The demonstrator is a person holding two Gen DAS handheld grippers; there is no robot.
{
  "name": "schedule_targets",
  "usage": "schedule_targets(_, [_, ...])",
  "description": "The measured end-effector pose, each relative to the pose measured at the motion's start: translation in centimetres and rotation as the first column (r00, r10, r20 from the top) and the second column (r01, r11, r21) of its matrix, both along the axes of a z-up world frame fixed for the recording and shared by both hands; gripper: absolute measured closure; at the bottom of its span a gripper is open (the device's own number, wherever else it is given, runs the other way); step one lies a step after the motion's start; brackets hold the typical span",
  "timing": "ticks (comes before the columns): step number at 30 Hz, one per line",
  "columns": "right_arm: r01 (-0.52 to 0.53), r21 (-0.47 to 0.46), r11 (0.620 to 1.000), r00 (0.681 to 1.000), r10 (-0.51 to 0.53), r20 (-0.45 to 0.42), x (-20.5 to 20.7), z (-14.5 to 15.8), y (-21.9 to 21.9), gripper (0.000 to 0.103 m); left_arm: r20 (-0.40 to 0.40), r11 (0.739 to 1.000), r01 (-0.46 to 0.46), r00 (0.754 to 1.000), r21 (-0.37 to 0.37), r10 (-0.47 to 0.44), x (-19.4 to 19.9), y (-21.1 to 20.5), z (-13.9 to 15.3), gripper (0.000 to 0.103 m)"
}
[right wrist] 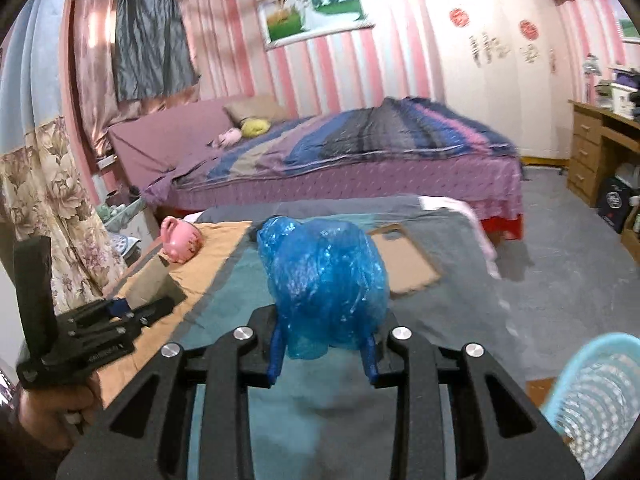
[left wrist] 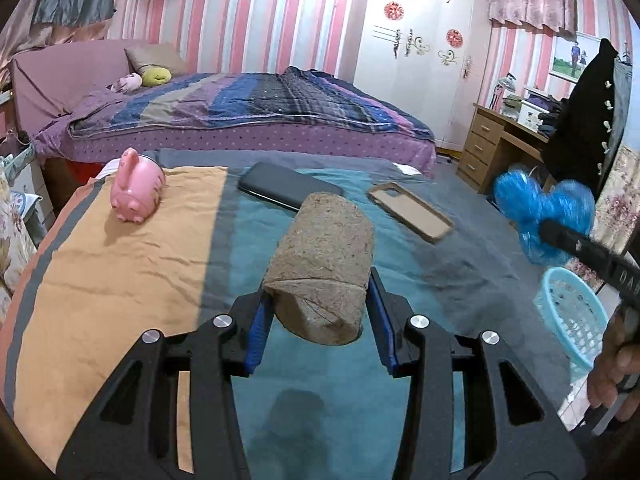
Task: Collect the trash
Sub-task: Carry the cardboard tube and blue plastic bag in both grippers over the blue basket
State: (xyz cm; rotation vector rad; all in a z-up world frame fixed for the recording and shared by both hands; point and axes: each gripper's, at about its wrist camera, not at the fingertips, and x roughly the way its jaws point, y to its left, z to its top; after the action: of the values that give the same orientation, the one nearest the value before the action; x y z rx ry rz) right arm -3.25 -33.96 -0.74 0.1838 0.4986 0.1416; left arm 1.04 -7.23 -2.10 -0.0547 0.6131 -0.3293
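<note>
At the far left of the cloth-covered surface (left wrist: 132,280), a pink piggy bank (left wrist: 136,190) is seen lying on the orange panel; it is no trash, and it could be knocked over if the left claw is swung wide.

The left claw (left wrist: 320,312) is closed about halfway on a brown cardboard roll (left wrist: 324,264), which is pinched at its near end only, with most of its length sticking out forward. Whether the roll is lifted clear of the cloth cannot be told. Because so little of it is gripped between the blue pads (left wrist: 256,328), the roll could be levered out and dropped, or its soft wall could be crushed if the squeeze is tightened.

Just beyond the roll, a dark phone (left wrist: 288,190) and a tan phone case (left wrist: 412,212) are laid on the teal panel. Either could be swept off by the projecting roll if it is turned carelessly.

Further right, the right claw (right wrist: 324,350) is closed on a crumpled blue plastic bag (right wrist: 324,284), held in the air above the surface. The film is thin and slippery, so it could be pulled loose or caught on a finger at release.

At the far right, a light blue basket (right wrist: 600,392) is seen below the surface edge. As it is narrow and light, it could be missed or tipped, and both claws could be brought into collision above it.
</note>
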Motion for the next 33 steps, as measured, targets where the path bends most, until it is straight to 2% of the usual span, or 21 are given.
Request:
schedule_targets(7, [0.115, 0.048, 0.992, 0.993, -0.115, -0.001, -4.9, -1.0, -4.3, 0.072, 0.045, 0.999, 0.041, 0.998, -0.026, -0.04, -4.0, -4.8, 2.1, 0.06])
schedule_targets(11, [0.173, 0.027, 0.985, 0.985, -0.174, 0.02, -6.3, -0.8, -6.7, 0.072, 0.062, 0.997, 0.08, 0.995, -0.023, -0.078, -4.9, -7.9, 2.7, 0.06])
schedule_targets(21, [0.314, 0.083, 0.946, 0.949, -0.315, -0.005, -8.4, -1.1, -12.4, 0.071, 0.062, 0.975, 0.217, 0.975, -0.04, -0.214, -6.1, -13.8, 3.1, 0.06])
schedule_targets(25, [0.395, 0.099, 0.913, 0.918, -0.396, -0.006, -9.0, -1.1, -14.1, 0.071, 0.056, 0.962, 0.271, 0.961, -0.012, -0.27, -6.1, -16.5, 3.0, 0.06])
schedule_targets(28, [0.447, 0.084, 0.891, 0.894, -0.449, 0.002, -9.8, -1.3, -14.9, 0.071, 0.042, 0.95, 0.312, 0.95, -0.019, -0.311, -5.9, -18.5, 2.9, 0.06])
schedule_targets(33, [0.561, 0.11, 0.821, 0.826, -0.564, -0.004, -11.5, -1.4, -17.1, 0.071, 0.033, 0.926, 0.376, 0.926, -0.028, -0.375, -6.0, -22.7, 3.0, 0.06])
